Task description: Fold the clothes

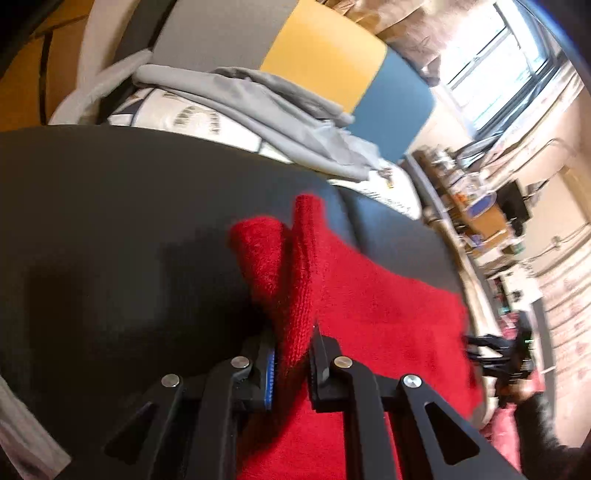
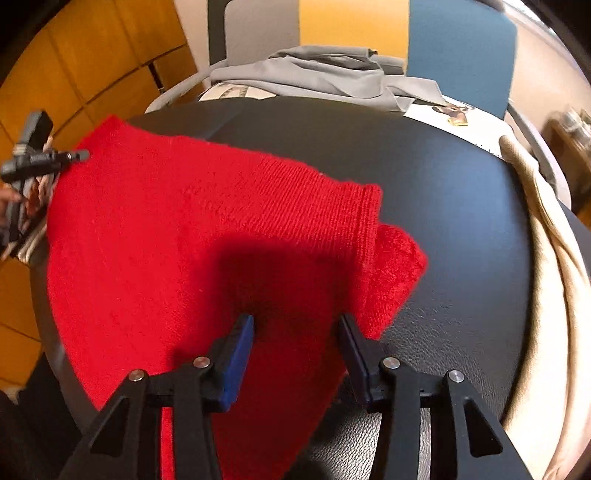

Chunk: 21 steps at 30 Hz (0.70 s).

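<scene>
A red knit garment (image 1: 388, 314) lies spread on the black table (image 1: 110, 221). My left gripper (image 1: 291, 354) is shut on a ribbed edge of it, and the pinched fold rises from the jaws above the tabletop. In the right wrist view the same red garment (image 2: 166, 240) covers the table's left half, its ribbed cuff end (image 2: 369, 221) pointing right. My right gripper (image 2: 297, 332) hovers just over its near part. Its blue pads (image 2: 240, 347) stand apart with flat cloth below them, not pressing on it. The left gripper (image 2: 48, 158) shows at the garment's far left corner.
A grey garment (image 2: 314, 77) and a white printed one (image 1: 177, 114) lie at the table's back edge. A beige cloth (image 2: 546, 295) drapes along the right rim. Grey, yellow (image 2: 351, 22) and blue chair backs stand behind. Shelves and a window fill the right of the left wrist view.
</scene>
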{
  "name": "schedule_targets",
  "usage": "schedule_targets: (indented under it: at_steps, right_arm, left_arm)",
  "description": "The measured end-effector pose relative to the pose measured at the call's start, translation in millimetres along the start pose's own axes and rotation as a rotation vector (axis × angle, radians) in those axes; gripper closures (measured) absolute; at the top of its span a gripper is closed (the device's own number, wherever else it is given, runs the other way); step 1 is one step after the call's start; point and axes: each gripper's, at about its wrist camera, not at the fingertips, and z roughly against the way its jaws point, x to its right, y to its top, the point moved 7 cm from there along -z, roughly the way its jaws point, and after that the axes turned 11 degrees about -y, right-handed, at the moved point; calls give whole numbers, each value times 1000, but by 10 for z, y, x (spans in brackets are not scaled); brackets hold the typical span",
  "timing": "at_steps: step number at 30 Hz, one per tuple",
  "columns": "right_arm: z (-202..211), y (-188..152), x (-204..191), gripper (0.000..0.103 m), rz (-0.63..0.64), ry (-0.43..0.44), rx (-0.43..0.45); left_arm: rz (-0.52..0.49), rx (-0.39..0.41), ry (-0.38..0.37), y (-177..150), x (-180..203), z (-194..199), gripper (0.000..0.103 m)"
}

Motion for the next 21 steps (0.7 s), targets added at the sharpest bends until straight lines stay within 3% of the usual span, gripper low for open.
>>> schedule_targets:
  at_steps: [6, 12, 17, 21]
  right_arm:
    - [-17, -44, 56, 53, -31, 29, 48]
    - [1, -81, 52, 51, -82, 39, 110]
    - [42, -132, 40, 50, -120, 55, 155]
    - [70, -169, 47, 50, -153, 78, 193]
  left_arm:
    - [-9, 12, -183, -40, 799, 67, 92]
    - [-14, 9, -315, -139, 1809, -109, 92]
    - [21, -5, -385, -185, 2501, -506, 92]
    - [81, -37, -384, -278, 2807, -986, 92]
